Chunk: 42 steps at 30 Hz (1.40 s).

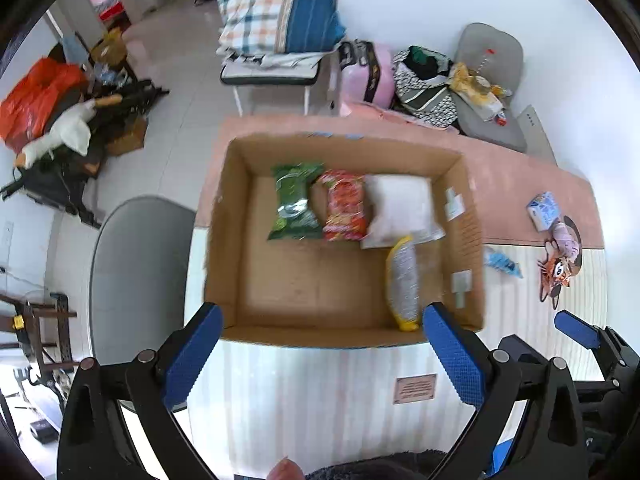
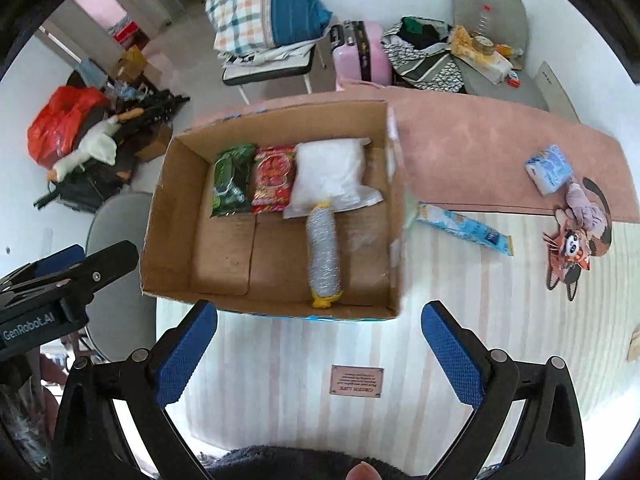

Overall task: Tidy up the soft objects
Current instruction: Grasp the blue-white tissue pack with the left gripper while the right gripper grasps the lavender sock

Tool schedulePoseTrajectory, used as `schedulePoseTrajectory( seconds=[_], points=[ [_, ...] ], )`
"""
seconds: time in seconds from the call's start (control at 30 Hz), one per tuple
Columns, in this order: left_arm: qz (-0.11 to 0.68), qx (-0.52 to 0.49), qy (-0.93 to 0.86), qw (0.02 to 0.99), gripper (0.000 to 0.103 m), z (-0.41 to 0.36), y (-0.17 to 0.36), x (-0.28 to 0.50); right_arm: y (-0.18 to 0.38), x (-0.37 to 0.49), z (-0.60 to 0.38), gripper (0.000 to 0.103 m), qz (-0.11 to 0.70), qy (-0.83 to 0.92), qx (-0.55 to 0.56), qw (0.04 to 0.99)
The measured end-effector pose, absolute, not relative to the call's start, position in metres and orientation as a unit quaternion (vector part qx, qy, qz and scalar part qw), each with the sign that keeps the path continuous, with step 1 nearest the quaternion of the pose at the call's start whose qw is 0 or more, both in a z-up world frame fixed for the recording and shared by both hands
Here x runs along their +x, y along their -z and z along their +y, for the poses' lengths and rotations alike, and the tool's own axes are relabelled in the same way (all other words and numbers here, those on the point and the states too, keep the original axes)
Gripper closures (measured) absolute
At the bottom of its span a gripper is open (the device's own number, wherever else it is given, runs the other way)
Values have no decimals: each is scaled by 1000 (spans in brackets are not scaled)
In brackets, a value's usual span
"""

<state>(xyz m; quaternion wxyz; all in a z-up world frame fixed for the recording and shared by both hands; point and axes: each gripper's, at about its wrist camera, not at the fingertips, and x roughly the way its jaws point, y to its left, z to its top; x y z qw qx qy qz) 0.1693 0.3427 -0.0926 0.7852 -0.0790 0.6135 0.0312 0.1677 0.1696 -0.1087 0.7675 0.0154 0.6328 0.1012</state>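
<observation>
An open cardboard box [image 1: 236, 240] [image 2: 176, 216] stands on the striped mat. Inside lie a green snack bag [image 1: 295, 201] [image 2: 231, 178], a red snack bag [image 1: 345, 205] [image 2: 274, 178], a white pillow pack [image 1: 400, 207] [image 2: 330, 174] and a silver roll with yellow ends [image 1: 403, 282] [image 2: 324, 256]. My left gripper [image 1: 320, 354] hangs open just short of the box's near wall, holding nothing. My right gripper [image 2: 320, 350] is open and empty over the mat in front of the box. To the box's right lie a long blue packet [image 2: 464, 228] [image 1: 502, 262], a blue tissue pack [image 2: 548, 168] [image 1: 543, 210] and a tiger plush [image 2: 576, 236] [image 1: 560, 260].
A pink cloth [image 2: 480, 148] covers the table's far half. A grey chair [image 1: 136, 276] stands left of the table. Behind are a chair piled with bedding [image 1: 276, 20], a pink suitcase [image 2: 360, 56] and floor clutter [image 1: 60, 120] at left. The left gripper's body [image 2: 60, 292] shows at left.
</observation>
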Motion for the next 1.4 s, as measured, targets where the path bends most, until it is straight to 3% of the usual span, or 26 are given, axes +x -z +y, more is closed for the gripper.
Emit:
schedulePoseTrajectory(
  seconds=[0.23,0.43,0.5,0.57,0.67,1.03,1.13,1.17,1.27,1.3,1.4],
  points=[
    [618,-76,25,782,1,240,85,218,102,189,57,0,630,-38,82,771],
    [683,-126,85,714,1,136,138,275,117,222,-84,0,638,44,130,758],
    [712,-151,90,680,5,107,168,292,127,235,-123,0,642,59,143,751],
    [733,-160,76,656,24,88,195,304,143,251,-163,0,649,77,165,739],
    [757,-175,43,628,33,70,233,317,167,273,-206,0,659,80,200,721],
    [730,-10,35,682,34,-13,258,402,274,369,-278,1,720,80,120,679],
    [719,36,56,692,34,-38,258,419,299,385,-279,9,736,71,91,667],
    [715,48,65,694,34,-46,258,423,308,389,-277,15,743,63,77,662],
    [708,81,112,692,32,-74,261,432,322,393,-280,41,752,62,52,654],
    [708,91,131,688,32,-84,263,434,321,393,-284,56,751,66,54,655],
    [711,112,170,673,31,-110,274,439,314,387,-308,60,748,84,103,650]
  ],
)
